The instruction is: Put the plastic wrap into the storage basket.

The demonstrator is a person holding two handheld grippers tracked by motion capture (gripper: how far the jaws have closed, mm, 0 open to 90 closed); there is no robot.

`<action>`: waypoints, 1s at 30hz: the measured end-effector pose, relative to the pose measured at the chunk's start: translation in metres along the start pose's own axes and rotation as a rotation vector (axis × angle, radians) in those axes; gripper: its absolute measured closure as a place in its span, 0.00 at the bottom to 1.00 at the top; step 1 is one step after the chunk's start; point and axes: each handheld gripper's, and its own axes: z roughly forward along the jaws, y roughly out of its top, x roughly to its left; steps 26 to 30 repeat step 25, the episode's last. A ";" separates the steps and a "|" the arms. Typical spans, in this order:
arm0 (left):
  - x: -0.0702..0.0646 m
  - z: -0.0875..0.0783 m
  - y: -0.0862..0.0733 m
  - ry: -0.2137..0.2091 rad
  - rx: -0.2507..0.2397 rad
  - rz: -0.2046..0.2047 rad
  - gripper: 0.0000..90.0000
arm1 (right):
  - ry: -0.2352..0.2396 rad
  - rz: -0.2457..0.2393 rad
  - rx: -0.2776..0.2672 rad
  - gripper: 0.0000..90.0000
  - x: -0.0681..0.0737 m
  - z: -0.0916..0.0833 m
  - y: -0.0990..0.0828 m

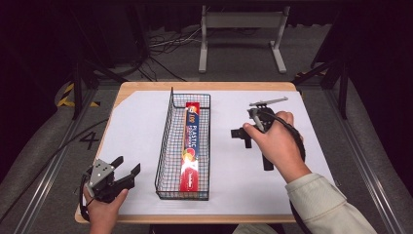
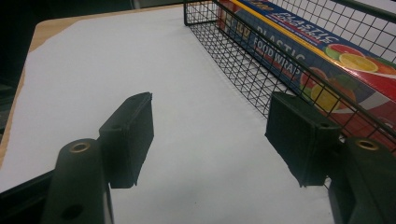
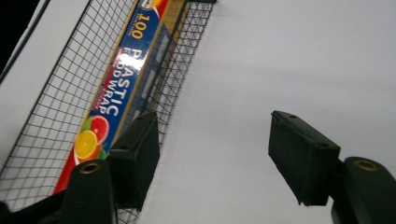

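A long red and blue box of plastic food wrap [image 1: 191,146] lies lengthwise inside a black wire basket [image 1: 164,146] at the middle of the table. My left gripper [image 1: 127,166] rests near the front left corner, open, its jaws pointing toward the basket's left wall [image 2: 243,65] with nothing between them. My right gripper [image 1: 253,148] is held above the white sheet to the right of the basket, open and empty. In the right gripper view the basket [image 3: 56,121] and the box [image 3: 119,88] lie past the left jaw.
A white sheet [image 1: 272,185] covers most of the wooden tabletop [image 1: 204,86]. A white metal stand [image 1: 241,34] and cables lie on the floor beyond the table's far edge. A dark cable runs off the table's left side.
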 end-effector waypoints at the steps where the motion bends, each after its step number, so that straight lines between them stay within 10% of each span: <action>1: 0.000 0.000 0.000 0.001 0.003 -0.003 0.36 | 0.024 -0.019 -0.015 0.36 -0.006 -0.003 -0.005; 11: 0.003 0.000 0.000 -0.008 -0.001 0.010 0.36 | 0.088 -0.204 -0.177 0.27 -0.072 -0.006 -0.055; 17: 0.003 0.001 -0.001 -0.007 0.002 0.010 0.36 | 0.118 -0.227 -0.249 0.23 -0.105 -0.002 -0.089; 30: 0.002 0.002 -0.001 -0.013 -0.004 0.013 0.33 | 0.129 -0.266 -0.268 0.19 -0.124 0.008 -0.110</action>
